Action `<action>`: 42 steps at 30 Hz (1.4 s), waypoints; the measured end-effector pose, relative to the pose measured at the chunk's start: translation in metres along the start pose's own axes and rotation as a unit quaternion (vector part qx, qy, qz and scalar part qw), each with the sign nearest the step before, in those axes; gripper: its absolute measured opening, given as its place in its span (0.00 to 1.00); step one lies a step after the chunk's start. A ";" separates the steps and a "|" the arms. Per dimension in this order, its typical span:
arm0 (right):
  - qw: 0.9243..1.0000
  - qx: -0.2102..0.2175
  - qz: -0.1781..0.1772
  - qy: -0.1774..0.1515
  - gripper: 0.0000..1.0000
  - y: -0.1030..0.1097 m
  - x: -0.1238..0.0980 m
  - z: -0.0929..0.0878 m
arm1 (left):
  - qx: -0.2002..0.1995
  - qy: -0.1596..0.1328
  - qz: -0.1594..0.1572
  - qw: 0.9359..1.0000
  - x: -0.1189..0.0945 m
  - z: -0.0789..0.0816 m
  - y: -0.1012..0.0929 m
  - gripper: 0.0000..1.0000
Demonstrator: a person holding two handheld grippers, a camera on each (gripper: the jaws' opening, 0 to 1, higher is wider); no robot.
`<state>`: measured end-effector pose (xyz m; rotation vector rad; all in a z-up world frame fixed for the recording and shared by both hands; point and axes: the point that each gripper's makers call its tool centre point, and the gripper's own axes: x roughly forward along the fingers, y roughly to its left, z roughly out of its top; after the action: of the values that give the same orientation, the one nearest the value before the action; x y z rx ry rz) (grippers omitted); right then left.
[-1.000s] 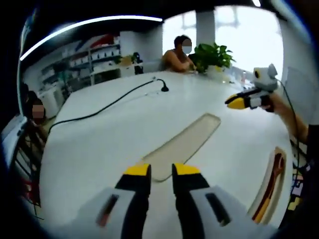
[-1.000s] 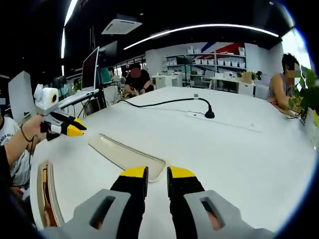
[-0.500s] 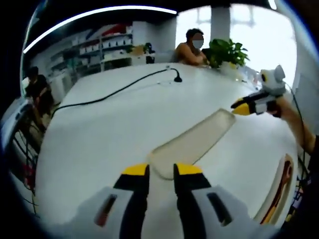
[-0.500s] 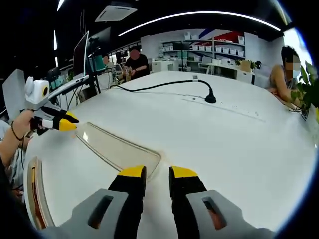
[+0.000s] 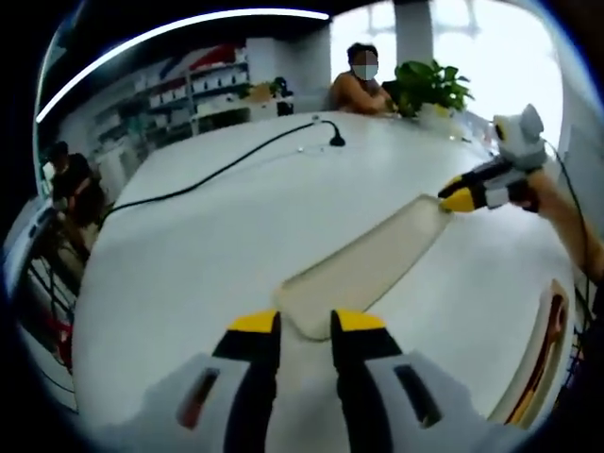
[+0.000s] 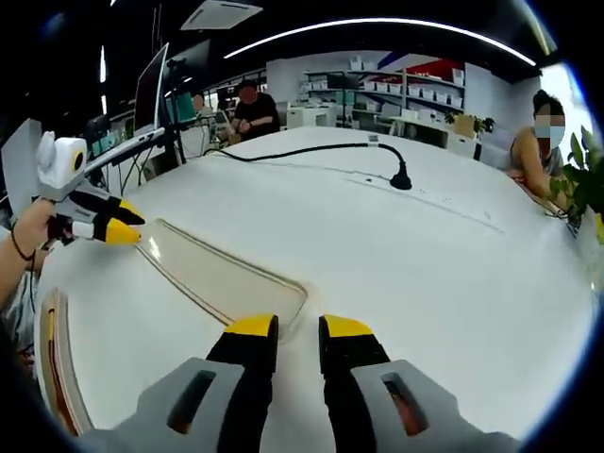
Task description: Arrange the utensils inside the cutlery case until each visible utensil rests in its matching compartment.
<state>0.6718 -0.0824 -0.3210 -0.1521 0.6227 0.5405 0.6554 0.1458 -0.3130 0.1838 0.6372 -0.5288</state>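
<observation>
- A white office table (image 5: pixel 189 255) carries everything.
- Left gripper (image 5: pixel 306 326), jaws parted, holds nothing at the clear lid's (image 5: pixel 363 269) near end.
- Right gripper (image 6: pixel 287 330), jaws parted, faces the lid's other end.
- The cutlery case (image 5: pixel 540 354) lies far right in the left gripper view.

My white table (image 5: pixel 189 274) carries a long clear lid (image 5: pixel 363 269) lying flat near the middle. A wooden cutlery case (image 5: pixel 538 354) sits at its edge. A black cable (image 6: pixel 311 151) trails across the far side.
</observation>
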 end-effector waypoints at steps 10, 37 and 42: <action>0.997 -0.012 -0.072 0.001 0.04 -0.002 -0.001 -0.003 | -0.041 -0.003 -0.013 0.999 -0.004 -0.008 -0.003 0.24; 0.997 0.038 -0.070 -0.013 0.03 0.000 -0.010 -0.010 | -0.277 -0.022 -0.129 0.952 -0.023 -0.012 -0.026 0.22; 0.997 0.014 -0.077 -0.006 0.03 -0.004 -0.008 -0.006 | -0.295 -0.041 -0.124 0.946 -0.027 -0.005 -0.026 0.22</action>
<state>0.6651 -0.0908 -0.3215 -0.1684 0.6011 0.3830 0.6216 0.1364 -0.3006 -0.4889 0.7160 -0.5614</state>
